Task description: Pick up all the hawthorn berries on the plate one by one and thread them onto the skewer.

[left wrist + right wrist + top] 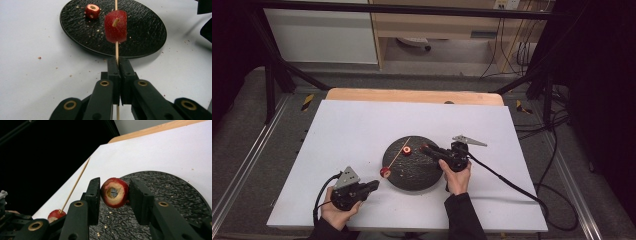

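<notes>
Forearms and sleeves are seen lowest in the high view, a gripper in each hand. Below them a white table (362, 130) is spread, a wooden edge and dark floor beyond. On it a round black plate (412, 172) is set to catch crumbs. By the left gripper (117, 65), clamped tight, a thin skewer (116, 51) is held steady with one red fruit piece (115, 26) threaded on. Another cored piece (115, 192) is pinched by the right gripper (113, 195) over the plate, likely to be threaded next.
</notes>
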Demonstrator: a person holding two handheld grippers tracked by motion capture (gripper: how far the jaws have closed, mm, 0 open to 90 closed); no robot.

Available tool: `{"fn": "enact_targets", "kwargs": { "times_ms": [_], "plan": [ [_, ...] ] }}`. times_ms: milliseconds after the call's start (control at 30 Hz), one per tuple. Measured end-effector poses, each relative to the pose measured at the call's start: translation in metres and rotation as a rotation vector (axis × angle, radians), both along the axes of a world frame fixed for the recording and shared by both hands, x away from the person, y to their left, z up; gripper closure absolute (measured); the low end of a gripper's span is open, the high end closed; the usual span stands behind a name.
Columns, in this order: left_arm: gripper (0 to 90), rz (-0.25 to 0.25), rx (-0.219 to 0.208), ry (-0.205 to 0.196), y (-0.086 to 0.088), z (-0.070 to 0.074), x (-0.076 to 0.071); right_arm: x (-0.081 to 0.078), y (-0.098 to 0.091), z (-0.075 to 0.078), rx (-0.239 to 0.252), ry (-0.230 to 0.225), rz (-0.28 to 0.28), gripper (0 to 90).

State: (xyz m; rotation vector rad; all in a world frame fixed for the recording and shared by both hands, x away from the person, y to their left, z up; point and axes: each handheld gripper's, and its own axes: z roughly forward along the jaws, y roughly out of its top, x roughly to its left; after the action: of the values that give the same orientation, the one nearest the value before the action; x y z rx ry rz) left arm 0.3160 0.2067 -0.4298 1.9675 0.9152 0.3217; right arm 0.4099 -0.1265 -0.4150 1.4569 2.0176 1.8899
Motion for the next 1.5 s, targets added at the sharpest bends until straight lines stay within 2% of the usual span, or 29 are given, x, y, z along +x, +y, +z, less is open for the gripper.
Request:
{"fn": "enact_targets", "kwargs": {
  "times_ms": [267, 600, 1033, 1500],
  "plan": [
    [88.2, 0.000, -0.007, -0.004, -0.007, 0.000, 0.000, -0.004, -0.003, -0.003, 0.074, -0.061, -0.058, 63.1],
    [88.2, -0.001, -0.019, -0.017, -0.018, 0.001, -0.001, -0.005, -0.005, 0.002, 0.150, -0.129, -0.095, 63.2],
    [88.2, 0.001, -0.037, -0.028, -0.026, 0.002, -0.004, -0.002, -0.006, 0.006, 0.219, -0.161, -0.146, 63.3],
    [88.2, 0.005, -0.056, -0.035, -0.041, 0.009, -0.004, 0.005, -0.012, 0.013, 0.265, -0.198, -0.181, 63.3]
  ]
}}
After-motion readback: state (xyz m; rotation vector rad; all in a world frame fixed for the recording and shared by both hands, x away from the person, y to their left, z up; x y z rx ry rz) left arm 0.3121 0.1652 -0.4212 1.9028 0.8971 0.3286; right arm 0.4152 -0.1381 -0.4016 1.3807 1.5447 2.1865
